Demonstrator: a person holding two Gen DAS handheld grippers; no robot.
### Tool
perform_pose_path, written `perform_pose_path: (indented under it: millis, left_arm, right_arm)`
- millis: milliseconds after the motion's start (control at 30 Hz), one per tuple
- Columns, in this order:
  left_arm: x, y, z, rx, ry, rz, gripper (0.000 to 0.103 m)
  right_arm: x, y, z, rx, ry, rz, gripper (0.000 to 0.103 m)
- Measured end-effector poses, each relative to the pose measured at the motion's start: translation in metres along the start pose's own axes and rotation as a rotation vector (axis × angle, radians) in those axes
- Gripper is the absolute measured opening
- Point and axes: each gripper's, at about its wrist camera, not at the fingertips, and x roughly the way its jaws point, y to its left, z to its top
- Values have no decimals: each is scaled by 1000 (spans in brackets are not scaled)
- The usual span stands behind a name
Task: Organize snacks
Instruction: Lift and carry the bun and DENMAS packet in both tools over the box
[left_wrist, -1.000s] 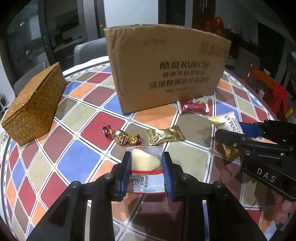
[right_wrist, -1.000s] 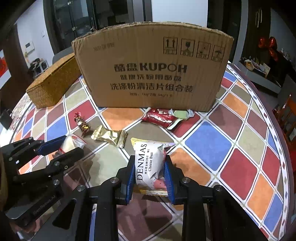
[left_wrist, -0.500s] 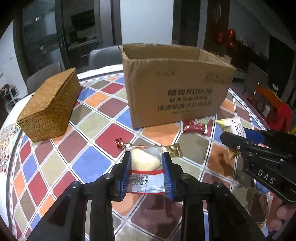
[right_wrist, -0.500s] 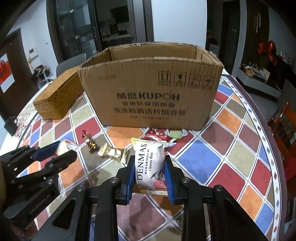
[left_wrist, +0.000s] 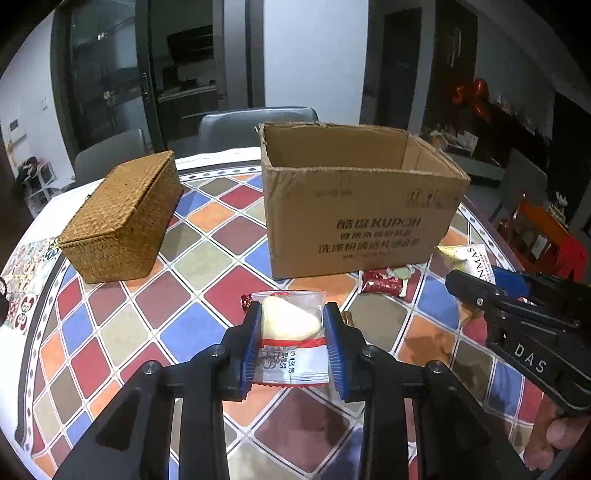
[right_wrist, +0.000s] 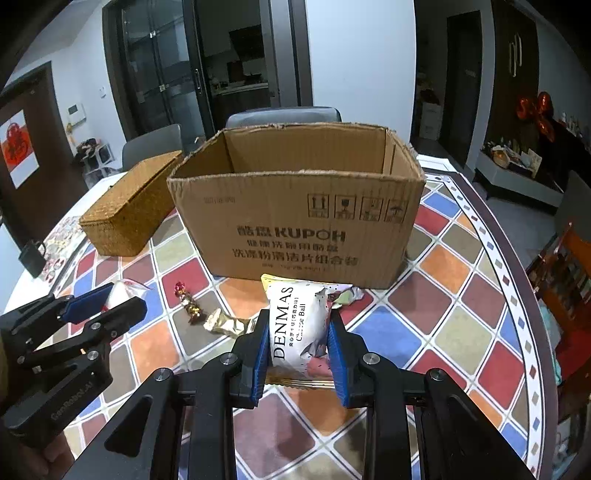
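Crinkly plastic on both, so the left gripper (left_wrist: 291, 347) pinched the clear pastry packet (left_wrist: 291, 332) mid-body and the right gripper (right_wrist: 299, 354) squeezed the puffy DENMAS bag (right_wrist: 299, 321), light, squashy, probably slippery.

The round table (right_wrist: 476, 254), covered in coloured diamond tiles, carries an open carton (right_wrist: 295, 225) at its middle, a wicker box (right_wrist: 125, 218) toward the left edge, and before the carton a red packet (left_wrist: 382, 284), a gold packet (right_wrist: 227, 325) and a candy (right_wrist: 188, 301).
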Motion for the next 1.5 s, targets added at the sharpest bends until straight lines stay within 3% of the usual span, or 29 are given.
perform_pose_path:
  millis: [333, 833, 1500]
  left_arm:
    - [-13, -2, 16, -38, -29, 29, 33]
    - [-30, 1, 44, -51, -81, 55, 33]
    - [-22, -2, 91, -45, -118, 46, 33]
  right_arm:
    - [-12, -1, 17, -20, -36, 40, 30]
    - [-27, -5, 48, -32, -108, 35, 30]
    - [-32, -15, 90, -29, -165, 26, 30]
